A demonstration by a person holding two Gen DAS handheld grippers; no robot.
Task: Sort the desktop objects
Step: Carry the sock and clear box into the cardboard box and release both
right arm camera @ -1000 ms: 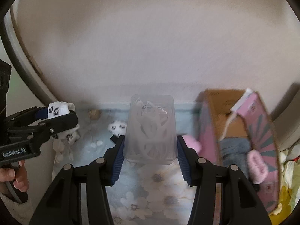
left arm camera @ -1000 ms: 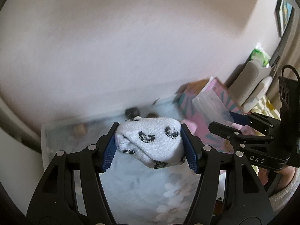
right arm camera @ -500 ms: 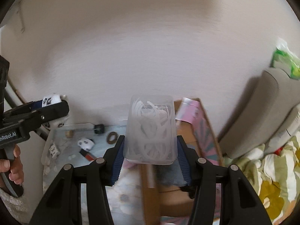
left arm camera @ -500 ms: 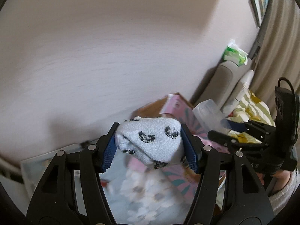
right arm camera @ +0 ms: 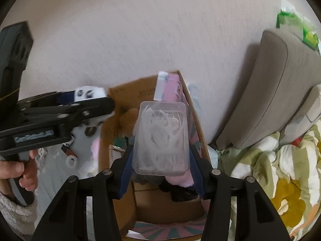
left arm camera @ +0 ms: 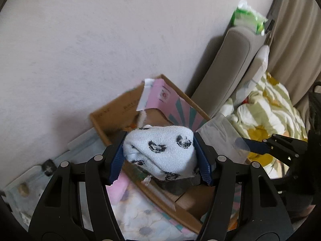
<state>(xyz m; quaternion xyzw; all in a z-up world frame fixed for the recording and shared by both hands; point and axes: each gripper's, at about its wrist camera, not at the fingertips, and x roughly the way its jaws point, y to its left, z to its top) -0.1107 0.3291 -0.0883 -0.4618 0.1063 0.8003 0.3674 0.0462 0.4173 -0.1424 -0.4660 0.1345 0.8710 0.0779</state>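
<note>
My left gripper [left arm camera: 160,156] is shut on a rolled white sock with black paw prints [left arm camera: 162,150], held over the near edge of an open cardboard box [left arm camera: 112,116] with pink flaps. The right gripper [right arm camera: 160,160] is shut on a clear plastic case of white picks [right arm camera: 161,138], which hangs above the same box [right arm camera: 124,92]. In the right wrist view the left gripper [right arm camera: 90,98] with its sock [right arm camera: 89,93] shows at the left, a hand on its handle. Grey and pink soft items [right arm camera: 180,180] lie inside the box.
A table with a floral cloth [left arm camera: 136,217] carries small items at its left, a black cap [left arm camera: 48,164] among them. A grey cushioned headboard [right arm camera: 280,88] and a yellow-flowered quilt [right arm camera: 280,170] stand right of the box. The wall [left arm camera: 100,40] is just behind.
Both grippers swung right from over the table to over the cardboard box, each keeping its load. The box now lies under them and the bed has come into view.
</note>
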